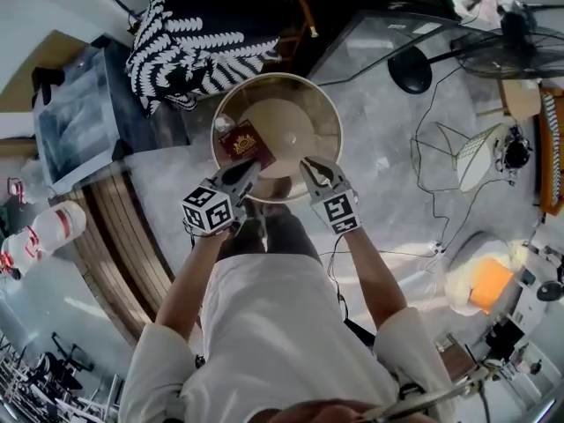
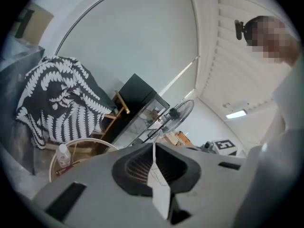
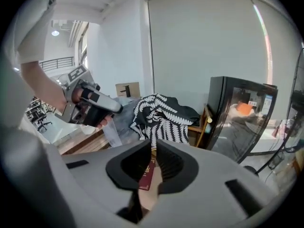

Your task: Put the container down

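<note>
A round beige container [image 1: 337,127] stands on the floor below both grippers, in front of the person's legs. Inside it lie a dark red booklet [image 1: 241,142] and a small clear bottle [image 2: 62,155]. My left gripper [image 1: 247,176] hangs over the container's near left rim, shut on a thin clear plastic sheet [image 3: 112,133] that dangles from its jaws. In the left gripper view that sheet [image 2: 159,194] shows edge-on in the left gripper [image 2: 153,148]. My right gripper [image 1: 308,166] hovers over the near right rim. The right gripper [image 3: 153,146] has its jaws together with nothing in them, and the booklet [image 3: 147,175] shows beyond.
A black-and-white patterned cloth [image 1: 189,38] is draped over a wooden chair behind the container. A dark glass-fronted cabinet [image 1: 379,33] stands to its right, with a floor fan [image 1: 520,47] and loose cables [image 1: 432,148] further right. A grey box [image 1: 75,113] and wooden slats [image 1: 123,227] lie left.
</note>
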`<state>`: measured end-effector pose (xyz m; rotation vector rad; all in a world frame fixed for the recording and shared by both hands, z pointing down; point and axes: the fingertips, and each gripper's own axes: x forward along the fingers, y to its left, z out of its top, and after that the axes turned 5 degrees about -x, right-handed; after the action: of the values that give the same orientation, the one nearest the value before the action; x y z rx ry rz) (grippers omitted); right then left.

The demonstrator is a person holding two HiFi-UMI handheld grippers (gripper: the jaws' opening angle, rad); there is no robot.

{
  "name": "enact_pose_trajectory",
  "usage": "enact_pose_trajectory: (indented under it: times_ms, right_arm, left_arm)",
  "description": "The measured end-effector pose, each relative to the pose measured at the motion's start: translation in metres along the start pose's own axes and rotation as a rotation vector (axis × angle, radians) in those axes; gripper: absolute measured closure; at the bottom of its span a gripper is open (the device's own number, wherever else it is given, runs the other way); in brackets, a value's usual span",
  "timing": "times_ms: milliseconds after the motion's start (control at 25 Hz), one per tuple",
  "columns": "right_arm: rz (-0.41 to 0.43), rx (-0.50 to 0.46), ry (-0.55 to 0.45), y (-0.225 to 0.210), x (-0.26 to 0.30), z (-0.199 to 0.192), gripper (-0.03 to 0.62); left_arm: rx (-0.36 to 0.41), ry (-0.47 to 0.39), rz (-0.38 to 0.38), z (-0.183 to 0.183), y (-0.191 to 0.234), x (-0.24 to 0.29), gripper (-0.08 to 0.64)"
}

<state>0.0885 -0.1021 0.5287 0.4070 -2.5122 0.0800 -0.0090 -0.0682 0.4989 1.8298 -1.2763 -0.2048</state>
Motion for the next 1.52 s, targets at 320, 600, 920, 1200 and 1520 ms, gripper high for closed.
enact_pose_trajectory:
  times_ms: [320,600,920,1200,1520]
  right_arm:
    - [-0.077,0.025,-0.03,0.036,-0.049,0.037,0.592]
    - [-0.099,0.056,-0.075,0.08,-0.088,0.062,0.597]
    - [-0.187,0.049,-0.107,0.095,-0.138,0.076,0.597]
    - [-0.255,0.048,-0.108,0.075,-0.173,0.073,0.597]
    - [-0.294,0.086,-0.157,0.034,-0.224,0.071,0.597]
  left_arm:
    - [0.062,0.006,-0.023,-0.002,-0.026,-0.055,0.538]
    - [0.195,0.013,-0.022,-0.004,-0.047,-0.101,0.538]
    - [0.247,-0.039,-0.038,0.002,-0.076,-0.133,0.538]
    - [0.278,-0.078,-0.019,0.008,-0.099,-0.135,0.538]
    - [0.303,-0.114,0.001,0.012,-0.129,-0.125,0.538]
